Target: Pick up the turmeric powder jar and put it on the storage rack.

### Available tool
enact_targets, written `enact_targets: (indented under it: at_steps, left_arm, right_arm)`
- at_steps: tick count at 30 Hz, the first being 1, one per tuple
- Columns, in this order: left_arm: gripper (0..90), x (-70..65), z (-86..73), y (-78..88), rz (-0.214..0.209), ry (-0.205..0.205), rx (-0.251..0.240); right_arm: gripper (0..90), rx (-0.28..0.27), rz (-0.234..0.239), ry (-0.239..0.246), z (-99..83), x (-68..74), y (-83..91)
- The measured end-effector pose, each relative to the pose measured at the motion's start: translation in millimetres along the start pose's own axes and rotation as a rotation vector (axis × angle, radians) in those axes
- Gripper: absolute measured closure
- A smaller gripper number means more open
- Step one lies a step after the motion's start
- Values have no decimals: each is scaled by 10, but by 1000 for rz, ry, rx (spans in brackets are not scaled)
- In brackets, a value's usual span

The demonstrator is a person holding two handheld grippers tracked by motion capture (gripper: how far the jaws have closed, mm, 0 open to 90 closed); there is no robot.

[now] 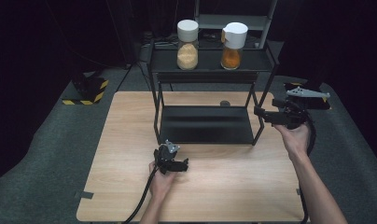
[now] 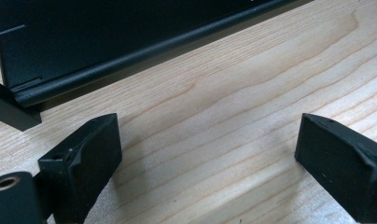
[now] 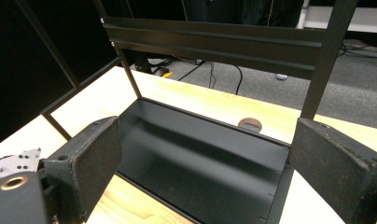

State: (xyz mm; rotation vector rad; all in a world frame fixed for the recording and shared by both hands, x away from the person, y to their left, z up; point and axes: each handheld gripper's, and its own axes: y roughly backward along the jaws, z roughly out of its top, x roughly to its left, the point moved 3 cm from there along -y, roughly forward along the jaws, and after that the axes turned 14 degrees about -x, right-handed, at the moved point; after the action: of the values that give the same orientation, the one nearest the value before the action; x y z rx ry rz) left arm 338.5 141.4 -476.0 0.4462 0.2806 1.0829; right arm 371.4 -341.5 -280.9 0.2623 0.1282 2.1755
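While over table point(image 1: 130, 140):
Grippers: two; left gripper point(image 1: 184, 164), right gripper point(image 1: 259, 112) (both wide, holding nothing);
Jars: two on rack point(image 1: 205, 60)

High cam overlooks table point(image 1: 130, 140); both tong cams close-up, all share black rack point(image 1: 205, 123).

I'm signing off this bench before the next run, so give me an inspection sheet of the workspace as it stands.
Surface: pale wooden table, bare in front of the rack.
Job's things: black two-tier rack; its lower shelf is bare. On the top shelf stand a jar of pale grains and a jar of orange powder, both white-capped.
Clutter: small dark round disc on the table behind the rack.
Grippers: left claw open, low over the wood; right claw open, facing the lower shelf.
Cables: black cable trailing from the left claw.
Surroundings: grey floor, yellow-black striped block, dark backdrop.
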Motion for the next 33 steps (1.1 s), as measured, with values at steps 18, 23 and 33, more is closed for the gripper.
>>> enact_targets:
  at_steps: [18,23,33]
  left_arm:
    - [71,0,0,0,0,0,0]
    - [71,0,0,0,0,0,0]
    - [71,0,0,0,0,0,0]
  right_arm:
    - [87,-5,7,-3,-220,31,-35]
    - [87,1,8,-5,-267,35,-51]
    - [88,10,8,-8,-351,51,-85]
